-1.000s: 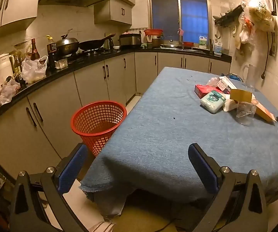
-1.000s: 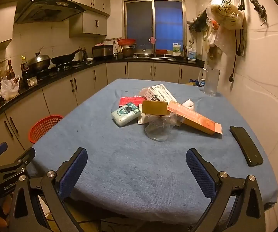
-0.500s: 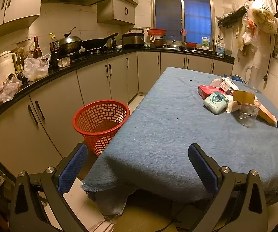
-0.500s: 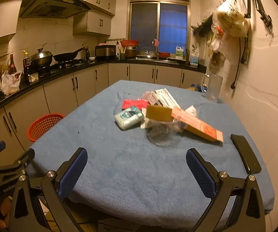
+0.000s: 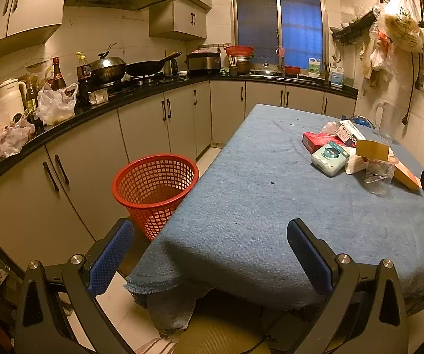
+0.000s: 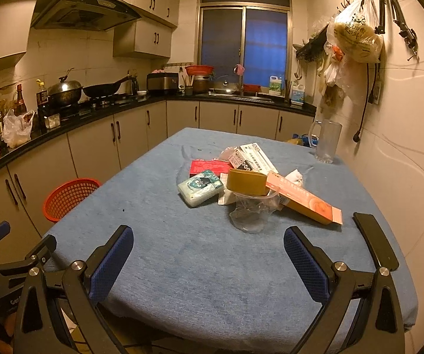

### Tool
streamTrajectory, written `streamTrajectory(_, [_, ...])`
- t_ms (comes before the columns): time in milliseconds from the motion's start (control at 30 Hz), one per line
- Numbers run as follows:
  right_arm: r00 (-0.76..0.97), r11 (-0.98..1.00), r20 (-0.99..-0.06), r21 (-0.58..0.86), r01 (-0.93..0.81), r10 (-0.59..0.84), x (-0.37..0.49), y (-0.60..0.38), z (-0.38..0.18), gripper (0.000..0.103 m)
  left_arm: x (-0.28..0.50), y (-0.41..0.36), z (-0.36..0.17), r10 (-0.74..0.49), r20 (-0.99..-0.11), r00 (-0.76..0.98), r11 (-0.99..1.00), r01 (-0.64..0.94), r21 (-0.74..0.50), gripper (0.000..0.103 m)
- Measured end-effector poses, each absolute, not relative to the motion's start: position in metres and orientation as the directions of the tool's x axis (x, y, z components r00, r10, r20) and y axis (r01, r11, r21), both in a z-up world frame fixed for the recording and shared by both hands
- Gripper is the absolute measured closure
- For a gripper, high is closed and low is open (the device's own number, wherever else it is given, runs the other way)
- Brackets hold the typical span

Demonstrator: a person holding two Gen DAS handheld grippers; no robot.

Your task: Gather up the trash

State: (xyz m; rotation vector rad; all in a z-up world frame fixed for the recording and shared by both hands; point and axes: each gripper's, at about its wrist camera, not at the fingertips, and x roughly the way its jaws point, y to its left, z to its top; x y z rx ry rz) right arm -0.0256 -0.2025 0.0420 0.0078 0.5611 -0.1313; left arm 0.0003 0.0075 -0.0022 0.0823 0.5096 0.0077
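A heap of trash lies on the blue tablecloth: a clear plastic cup, a tissue pack, a brown tape roll, a long orange box, a red box and a white printed box. The same heap shows at the right of the left wrist view, with the tissue pack and cup. A red mesh basket stands on the floor left of the table. My right gripper is open, short of the cup. My left gripper is open over the table's near corner.
A dark phone lies near the table's right edge. A clear jug stands at the far right by the wall. Cabinets and a cluttered counter run along the left and back. Bags hang on the right wall.
Both views have risen and shifted slightly; the trash heap sits a little farther up in the right wrist view. Both grippers stay open and nothing on the table has moved.
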Motion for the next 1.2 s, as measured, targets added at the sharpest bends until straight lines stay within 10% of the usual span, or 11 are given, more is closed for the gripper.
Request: streamTrajectory(1200, [0.818, 0.989, -0.563, 0.005, 0.147, -0.119, -0.024, -0.219, 0.033, 0.0, 0.001, -0.007, 0.006, -0.065, -0.55, 0.833, 0.991, 0.119, 0.062, 0.0])
